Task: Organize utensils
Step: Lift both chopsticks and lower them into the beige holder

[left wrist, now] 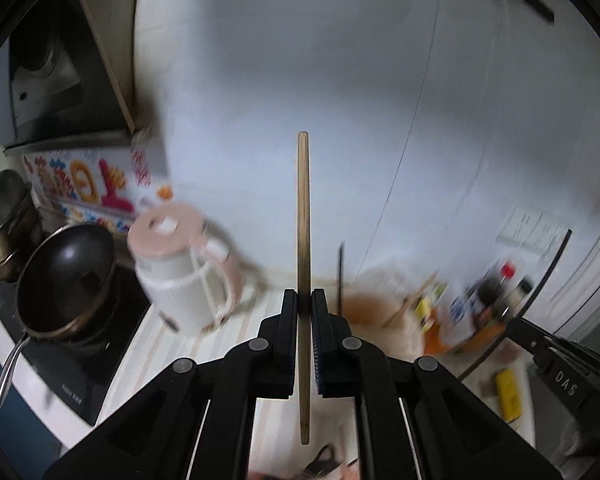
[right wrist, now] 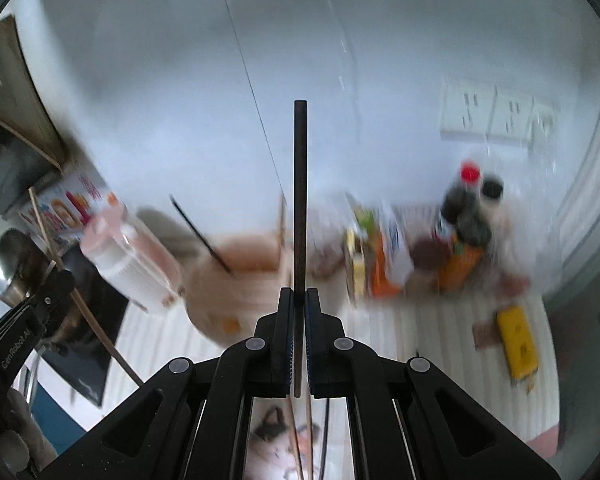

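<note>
My left gripper (left wrist: 304,294) is shut on a light wooden chopstick (left wrist: 303,216) that stands upright above the counter. My right gripper (right wrist: 299,292) is shut on a black chopstick (right wrist: 300,184), also upright. A beige utensil holder (right wrist: 236,280) stands on the counter ahead with a black chopstick (right wrist: 202,236) and a wooden one (right wrist: 282,220) in it. It also shows, blurred, in the left wrist view (left wrist: 374,312). The right gripper with its black chopstick shows at the right of the left wrist view (left wrist: 556,344). The left gripper with its wooden chopstick shows at the left of the right wrist view (right wrist: 52,284).
A pink-lidded white kettle (left wrist: 184,268) stands left of the holder. A black pan (left wrist: 66,280) and a steel pot (left wrist: 4,212) sit on the stove at far left. Sauce bottles and packets (right wrist: 460,232) crowd the right. A yellow object (right wrist: 516,340) lies on the striped counter.
</note>
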`<state>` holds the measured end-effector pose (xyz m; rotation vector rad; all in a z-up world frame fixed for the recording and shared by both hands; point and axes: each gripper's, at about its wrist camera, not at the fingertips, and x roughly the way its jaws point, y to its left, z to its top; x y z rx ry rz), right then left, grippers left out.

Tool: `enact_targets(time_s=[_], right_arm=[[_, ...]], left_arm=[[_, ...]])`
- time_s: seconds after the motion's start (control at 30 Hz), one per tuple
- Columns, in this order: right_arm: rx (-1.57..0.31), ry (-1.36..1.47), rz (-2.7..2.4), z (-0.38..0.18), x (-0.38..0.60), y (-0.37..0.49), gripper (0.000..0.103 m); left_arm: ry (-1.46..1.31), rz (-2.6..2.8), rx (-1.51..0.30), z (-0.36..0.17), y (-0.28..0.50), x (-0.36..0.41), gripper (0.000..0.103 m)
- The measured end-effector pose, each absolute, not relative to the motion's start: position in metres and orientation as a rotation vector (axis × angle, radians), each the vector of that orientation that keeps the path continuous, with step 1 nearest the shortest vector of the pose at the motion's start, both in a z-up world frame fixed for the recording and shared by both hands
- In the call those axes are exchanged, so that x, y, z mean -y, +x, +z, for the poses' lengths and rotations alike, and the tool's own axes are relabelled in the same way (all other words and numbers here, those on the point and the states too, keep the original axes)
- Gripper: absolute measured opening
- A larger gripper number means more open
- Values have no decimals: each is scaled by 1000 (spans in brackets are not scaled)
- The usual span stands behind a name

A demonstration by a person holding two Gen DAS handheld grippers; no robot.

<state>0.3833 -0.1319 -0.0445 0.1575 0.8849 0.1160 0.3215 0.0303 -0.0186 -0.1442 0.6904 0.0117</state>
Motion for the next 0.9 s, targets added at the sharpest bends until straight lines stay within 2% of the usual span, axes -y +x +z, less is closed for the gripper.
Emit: enact_targets(time_s=[0.13,0.27,0.67,0.9], right_arm=[[-792,136,128,-3,123,405,5],[-755,147,126,9,120,436,5],[-834,197,150,-50,108,503,5],[-874,202,164,-73,112,508,5]], left_arm=[[-195,-30,-659,5,347,-27,4],[-220,-55,-635,10,379,-17,4],[-238,-74,-730,-57,451,-1,4],[-210,-62,-716,-60,455,7,4]])
